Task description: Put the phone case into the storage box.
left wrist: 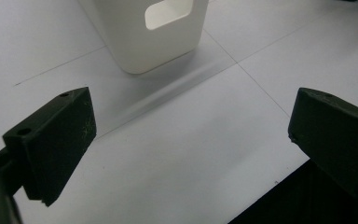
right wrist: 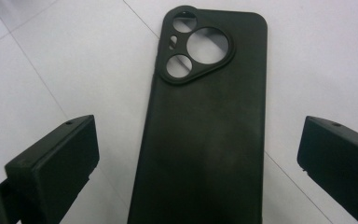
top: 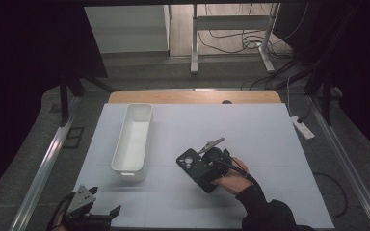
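Note:
A black phone case (top: 196, 168) with round camera cut-outs lies flat on the white table (top: 265, 144), back side up. My right gripper (top: 212, 166) hovers over it, open, its jaws standing one on each side of the case (right wrist: 205, 135) without touching it. A long white bin (top: 134, 139) stands empty left of centre. My left gripper (top: 94, 211) is at the table's front left corner, open with nothing between its jaws, and faces the bin's near end with its handle hole (left wrist: 168, 11).
The table's front edge (left wrist: 279, 186) runs close under the left gripper. A wooden strip (top: 192, 97) borders the far edge. Metal rails, a power strip (top: 302, 127) and floor cables lie around the table.

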Tool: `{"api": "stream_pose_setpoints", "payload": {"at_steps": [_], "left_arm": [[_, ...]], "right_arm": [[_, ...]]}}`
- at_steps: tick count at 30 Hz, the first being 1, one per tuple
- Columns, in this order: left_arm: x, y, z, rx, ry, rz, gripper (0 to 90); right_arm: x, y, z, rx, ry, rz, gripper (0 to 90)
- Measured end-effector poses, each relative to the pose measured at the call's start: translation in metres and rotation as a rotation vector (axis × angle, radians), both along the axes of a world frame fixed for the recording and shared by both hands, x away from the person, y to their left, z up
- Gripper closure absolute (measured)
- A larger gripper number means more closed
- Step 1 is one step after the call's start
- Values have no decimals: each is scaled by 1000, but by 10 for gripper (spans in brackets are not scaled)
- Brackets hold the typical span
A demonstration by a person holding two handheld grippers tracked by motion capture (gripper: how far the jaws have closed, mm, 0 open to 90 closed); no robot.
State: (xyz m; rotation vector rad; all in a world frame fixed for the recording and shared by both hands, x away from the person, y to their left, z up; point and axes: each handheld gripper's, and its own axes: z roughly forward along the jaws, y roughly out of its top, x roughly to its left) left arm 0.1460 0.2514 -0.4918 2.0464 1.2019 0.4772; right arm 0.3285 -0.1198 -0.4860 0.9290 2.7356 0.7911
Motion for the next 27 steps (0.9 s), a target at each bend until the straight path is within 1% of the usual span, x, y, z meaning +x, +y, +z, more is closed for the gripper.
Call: {"api": "stream_pose_setpoints", "payload": {"at_steps": [5,8,9,13,17,22,23,24,25,27], "left_arm": [[0,0,0,0,1,-1,15],[0,0,0,0,1,-1,15],[0,0,0,0,1,-1,15],[0,0,0,-2,2,-2,15],[0,0,0,-2,1,-2,15],[0,0,0,-3,1,-2,13],[0,0,0,-3,1,-1,13],[0,1,0,-4,1,-1,12],[0,1,0,-4,1,0,11],[0,1,0,-3,1,4,6]], "right_arm": [[2,-5,-2,1,7,-19,0],[2,-5,-4,-1,7,-19,0],[2,-4,-8,-8,9,-16,0],[1,-2,-13,-20,16,-11,0],[0,0,-23,-41,26,-6,0],[0,1,-31,-69,16,-3,0],[-1,1,-33,-78,14,-8,0],[-1,1,-36,-99,3,-9,0],[-2,2,-37,-98,-6,-8,0],[-2,2,-37,-98,-10,-15,0]]}}
